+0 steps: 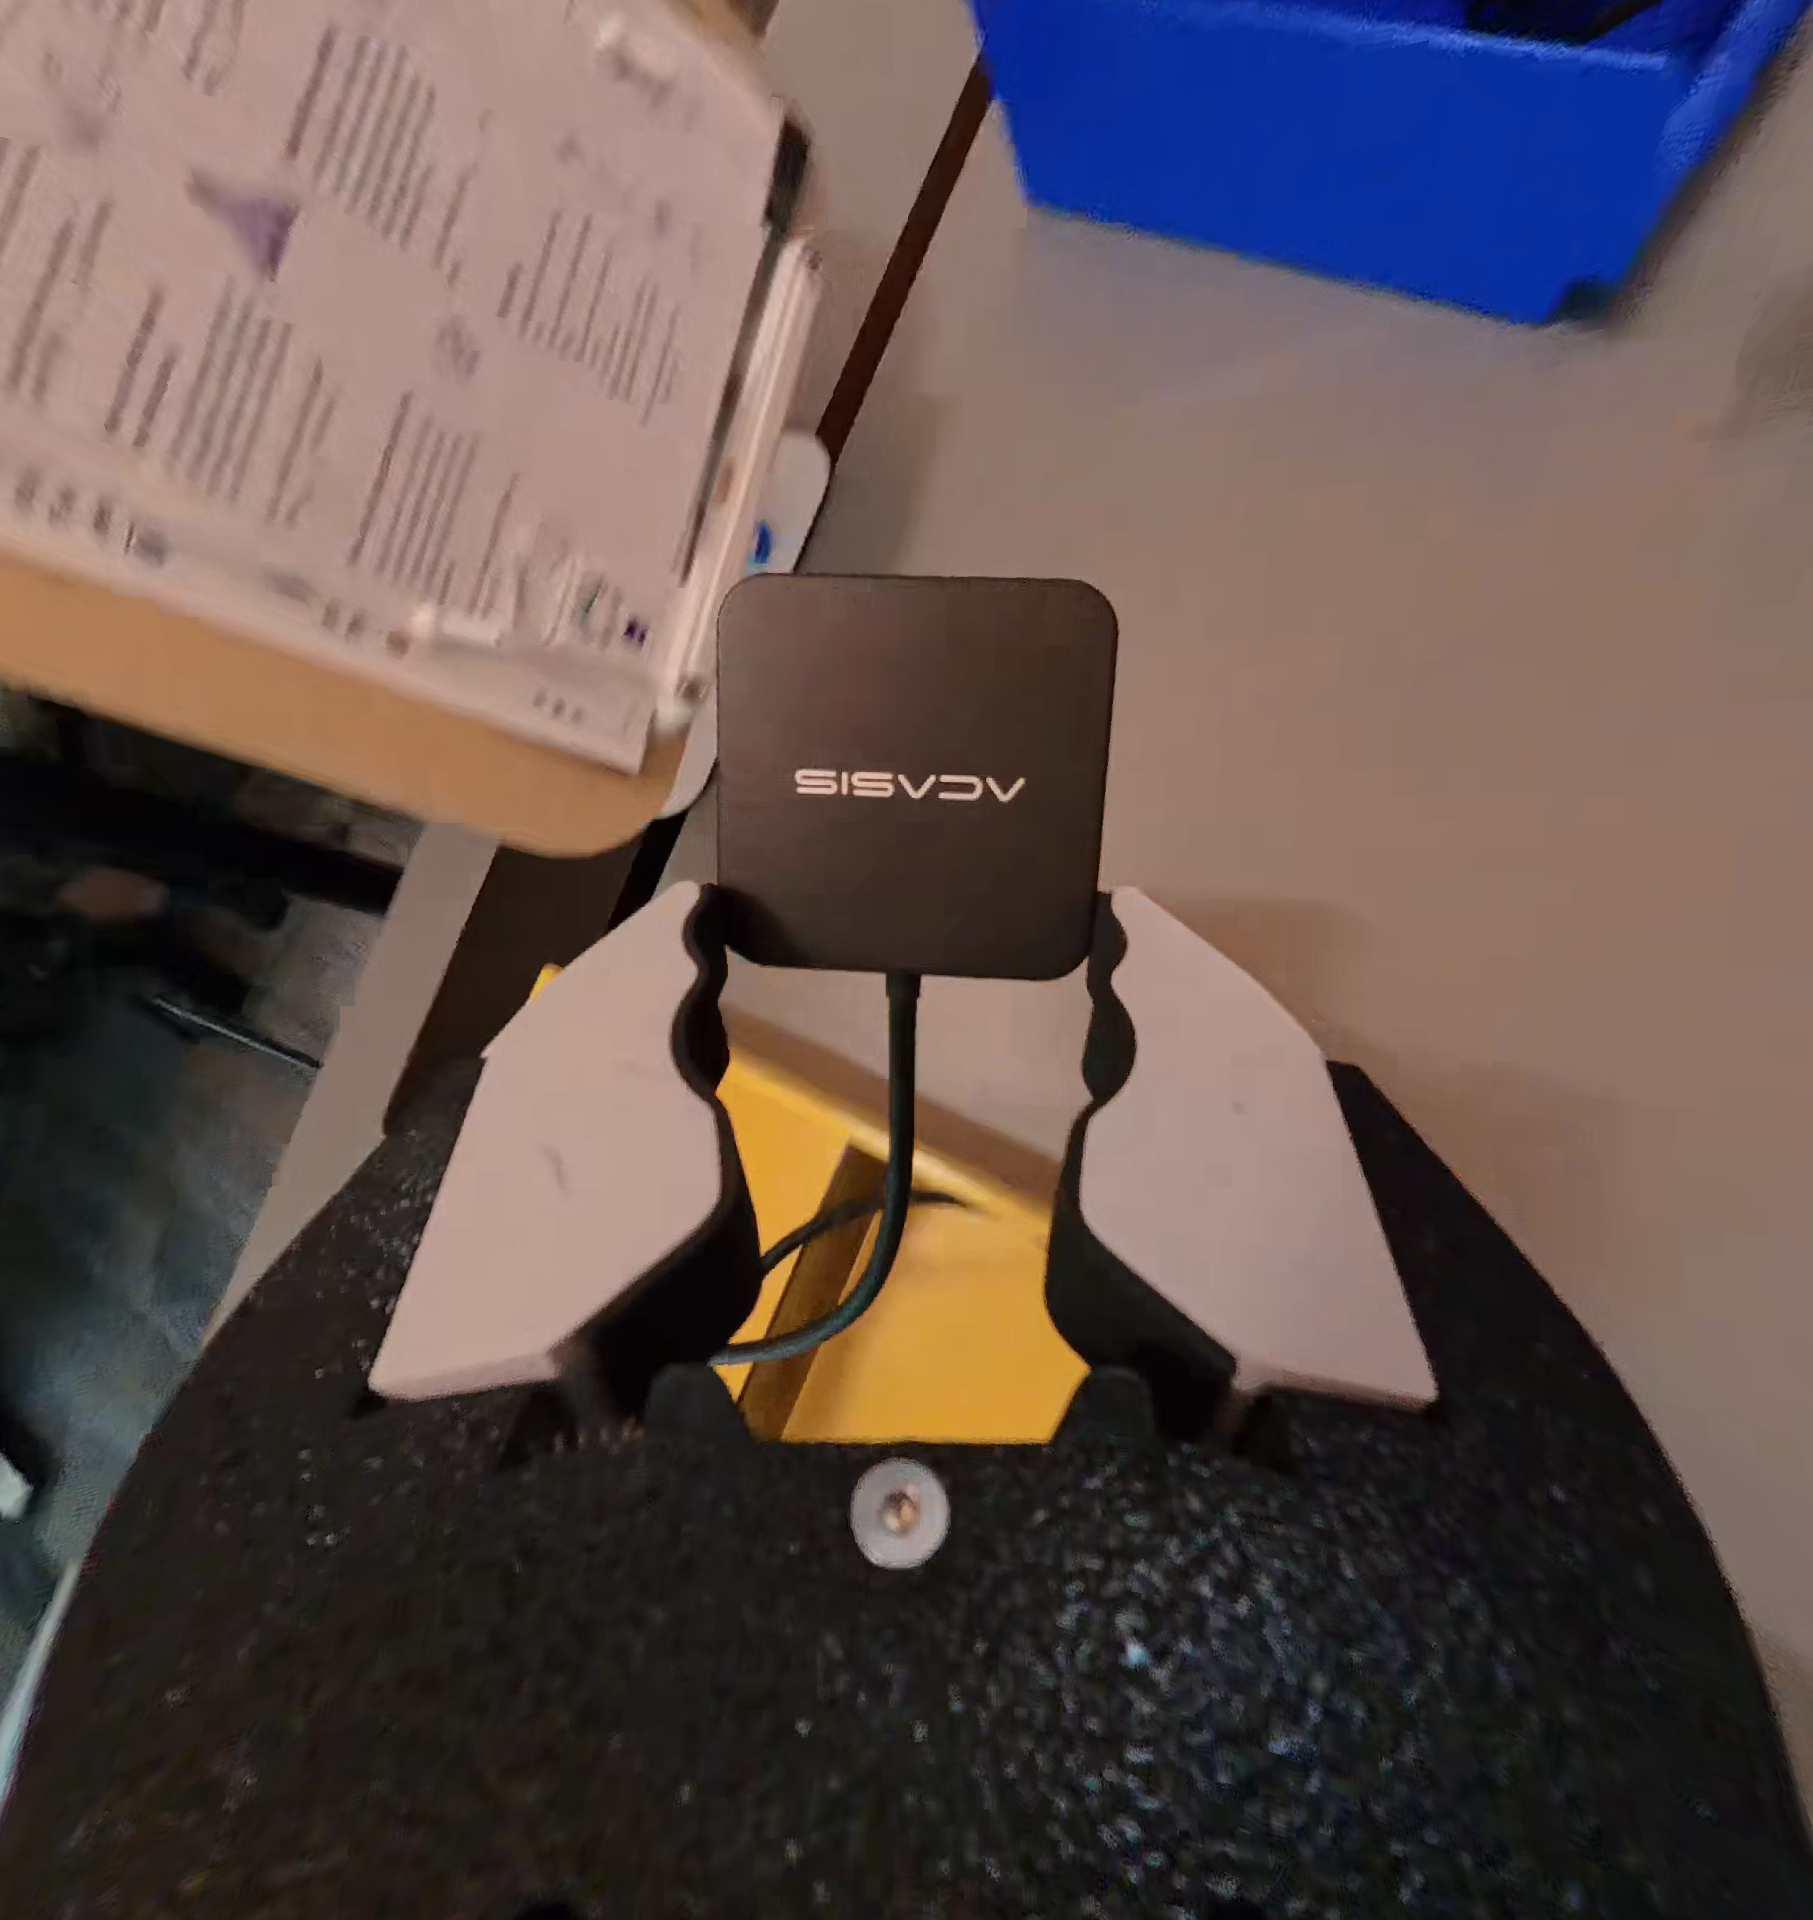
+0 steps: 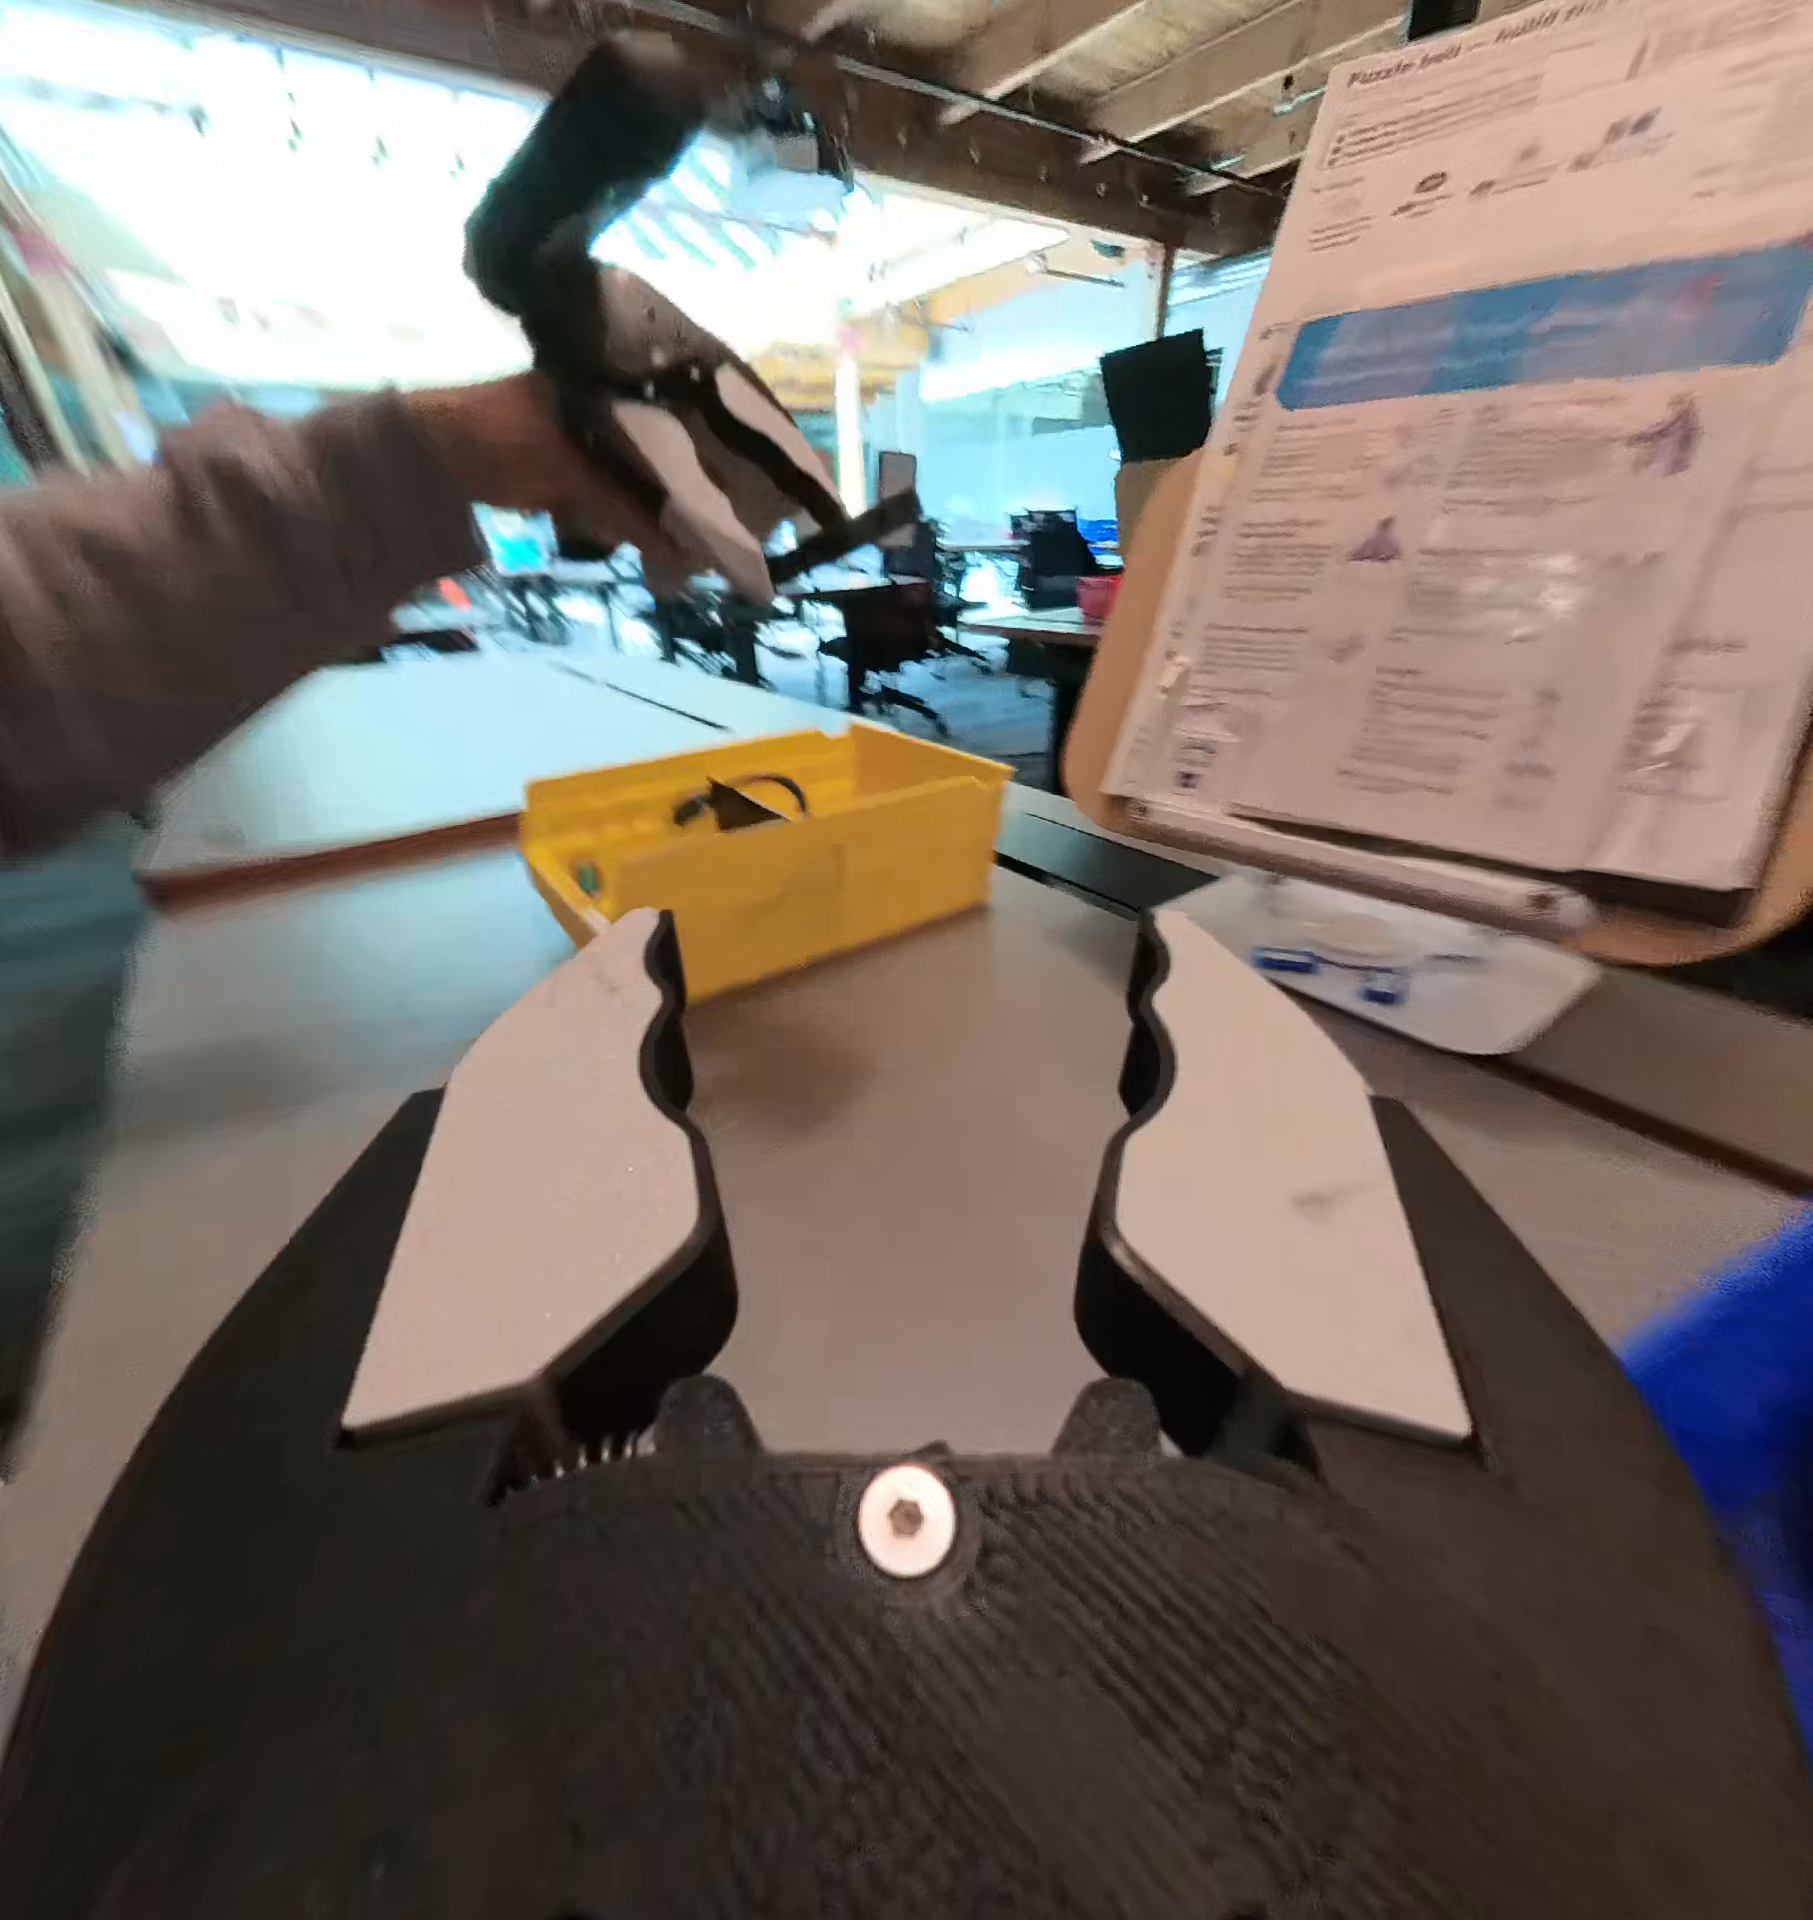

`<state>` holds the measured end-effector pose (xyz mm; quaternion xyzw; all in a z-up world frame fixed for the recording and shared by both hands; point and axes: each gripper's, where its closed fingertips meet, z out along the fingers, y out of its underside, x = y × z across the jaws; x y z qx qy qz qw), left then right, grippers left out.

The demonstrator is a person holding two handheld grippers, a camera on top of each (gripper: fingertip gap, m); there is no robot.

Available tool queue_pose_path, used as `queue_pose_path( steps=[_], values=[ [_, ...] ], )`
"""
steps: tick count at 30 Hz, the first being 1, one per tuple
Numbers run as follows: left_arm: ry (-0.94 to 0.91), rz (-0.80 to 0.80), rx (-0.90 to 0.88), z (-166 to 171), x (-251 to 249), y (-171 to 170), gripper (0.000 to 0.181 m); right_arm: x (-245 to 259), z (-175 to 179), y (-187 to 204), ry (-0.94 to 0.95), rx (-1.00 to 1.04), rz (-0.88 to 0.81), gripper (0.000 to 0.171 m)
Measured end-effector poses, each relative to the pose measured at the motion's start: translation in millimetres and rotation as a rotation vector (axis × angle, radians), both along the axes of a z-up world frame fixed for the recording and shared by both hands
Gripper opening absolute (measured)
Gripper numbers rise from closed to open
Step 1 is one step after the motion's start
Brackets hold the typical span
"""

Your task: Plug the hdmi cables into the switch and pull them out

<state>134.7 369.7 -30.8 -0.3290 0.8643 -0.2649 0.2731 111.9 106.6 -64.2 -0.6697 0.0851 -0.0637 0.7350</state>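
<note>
Switch (image 1: 915, 774) in left gripper (image 1: 907, 925)

My left gripper's fingers (image 1: 710, 940) cover the switch's (image 1: 917, 769) near corners, and its cable (image 1: 897, 1122) vanishes behind them. The blue bin (image 1: 1349, 156) is cut off at the top edge. The clipboard's paper sheet (image 1: 341, 312) is too blurred to make out.

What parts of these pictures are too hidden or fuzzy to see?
- Switch ports: left wrist view shows only its top face.
- Thin black cable: its end drops behind the left gripper.
- Yellow bin contents: right wrist view, walls hide most.
- Papers on the clipboard: blurred.
</note>
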Motion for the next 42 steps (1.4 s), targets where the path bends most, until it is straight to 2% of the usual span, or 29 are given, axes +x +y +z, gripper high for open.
queue_pose_path(
  steps=[1, 4, 7, 9, 10, 11, 14, 17, 19, 23, 27, 30, 31, 35, 36, 38, 41, 42],
  values=[
    [-0.037, -0.018, 0.023, -2, -4, -20, 0.067, -1, 4, 12, 0.076, 0.036, 0.030, 0.085],
    [-0.155, -0.031, 0.152, -23, -13, -77, 0.067, 6, 10, 43, 0.287, 0.146, 0.040, 0.089],
    [-0.329, -0.061, 0.306, -44, -20, -133, 0.067, 4, 8, 63, 0.345, 0.198, 0.048, 0.086],
    [-0.458, -0.084, 0.401, -49, -24, -162, 0.067, -4, 0, 69, 0.343, 0.188, 0.075, 0.070],
    [-0.518, -0.093, 0.437, -49, -26, -174, 0.067, -6, -3, 69, 0.338, 0.188, 0.080, 0.052],
    [-0.569, -0.100, 0.460, -48, -28, -183, 0.067, -9, -5, 66, 0.328, 0.205, 0.103, 0.026],
    [-0.633, -0.110, 0.475, -49, -30, -196, 0.067, -19, -1, 51, 0.340, 0.284, 0.208, 0.013],
    [-0.583, -0.197, 0.282, -54, -40, -213, 0.065, -22, -7, 38, 0.331, 0.262, 0.276, 0.013],
    [-0.511, -0.218, 0.091, -42, -50, -217, 0.061, -22, -9, 26, 0.337, 0.248, 0.331, 0.013],
    [-0.206, -0.305, -0.169, -27, -70, -217, 0.054, -28, -20, 13, 0.312, 0.129, 0.419, 0.013],
    [0.088, -0.403, -0.336, -44, -80, -224, 0.033, -54, -21, 13, 0.238, 0.071, 0.534, 0.013],
    [0.333, -0.462, -0.477, -63, -96, -236, 0.025, -62, -18, 16, 0.246, 0.092, 0.549, 0.013],
    [0.366, -0.450, -0.487, -70, -96, -236, 0.014, -62, -17, 16, 0.250, 0.103, 0.547, 0.013],
    [0.427, -0.389, -0.669, -79, -90, -241, 0.014, -53, -18, 13, 0.159, 0.107, 0.452, 0.016],
    [0.463, -0.338, -0.756, -79, -86, -241, 0.014, -45, -20, 13, 0.087, 0.109, 0.367, 0.023],
    [0.580, -0.224, -0.982, -75, -79, -237, 0.014, -33, -20, 8, -0.131, 0.119, 0.199, 0.061],
    [0.791, -0.118, -1.254, -77, -78, -229, 0.013, -37, -23, 4, -0.321, 0.093, 0.158, 0.084],
    [0.856, -0.103, -1.309, -79, -80, -229, 0.013, -38, -26, 4, -0.348, 0.079, 0.157, 0.086]
  ],
)
